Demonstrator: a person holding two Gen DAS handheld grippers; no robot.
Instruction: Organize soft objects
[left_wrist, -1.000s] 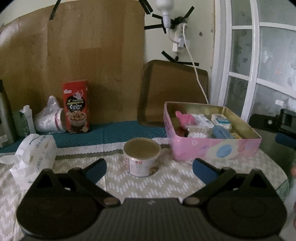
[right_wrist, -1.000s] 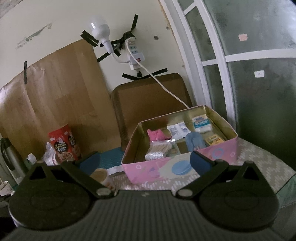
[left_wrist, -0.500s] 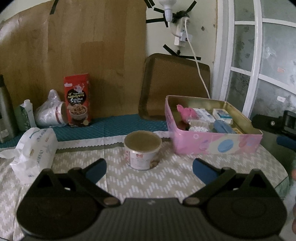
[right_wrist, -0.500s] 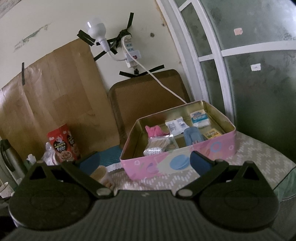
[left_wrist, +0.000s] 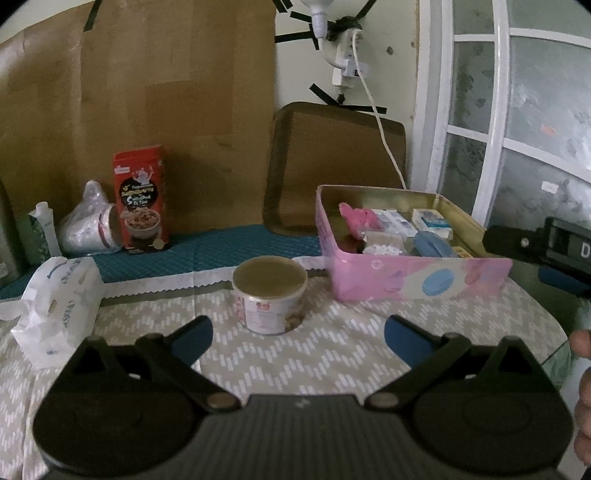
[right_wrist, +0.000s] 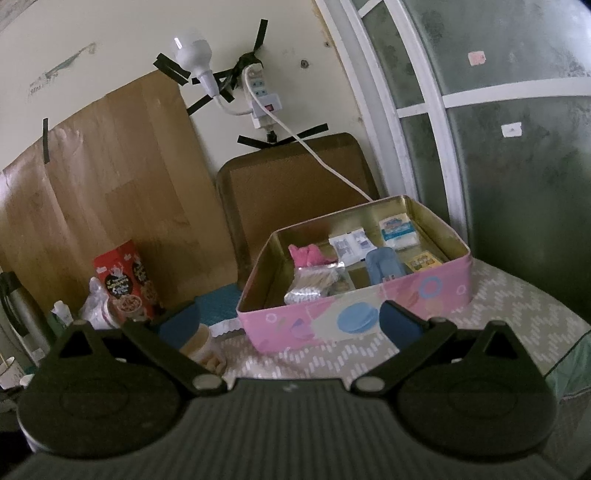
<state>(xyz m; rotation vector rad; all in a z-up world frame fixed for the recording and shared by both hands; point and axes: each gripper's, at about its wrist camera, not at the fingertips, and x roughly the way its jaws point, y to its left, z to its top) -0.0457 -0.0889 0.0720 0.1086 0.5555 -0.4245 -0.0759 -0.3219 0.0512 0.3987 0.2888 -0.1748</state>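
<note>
A pink tin box (left_wrist: 413, 277) (right_wrist: 354, 317) stands on the table's right side. It holds a pink soft item (left_wrist: 356, 218) (right_wrist: 308, 254), white packets (right_wrist: 351, 243), a blue pouch (right_wrist: 384, 267) and a foil-wrapped bundle (right_wrist: 314, 286). A white tissue pack (left_wrist: 59, 306) lies at the left. My left gripper (left_wrist: 297, 332) is open with nothing between its fingers, hovering in front of a lidded cup (left_wrist: 269, 293). My right gripper (right_wrist: 288, 319) is open too, empty, facing the tin box from the near side.
A red cereal carton (left_wrist: 142, 201) and a bagged cup (left_wrist: 90, 229) stand at the back left. A brown tray (left_wrist: 332, 166) leans on the wall behind the box. A white cable (right_wrist: 314, 155) hangs from a wall socket. A hand (left_wrist: 581, 387) shows at the right edge.
Both views have shifted slightly: the left gripper has tilted and drawn back a little, and the right gripper has eased back from the tin box. Nothing on the table has moved.
</note>
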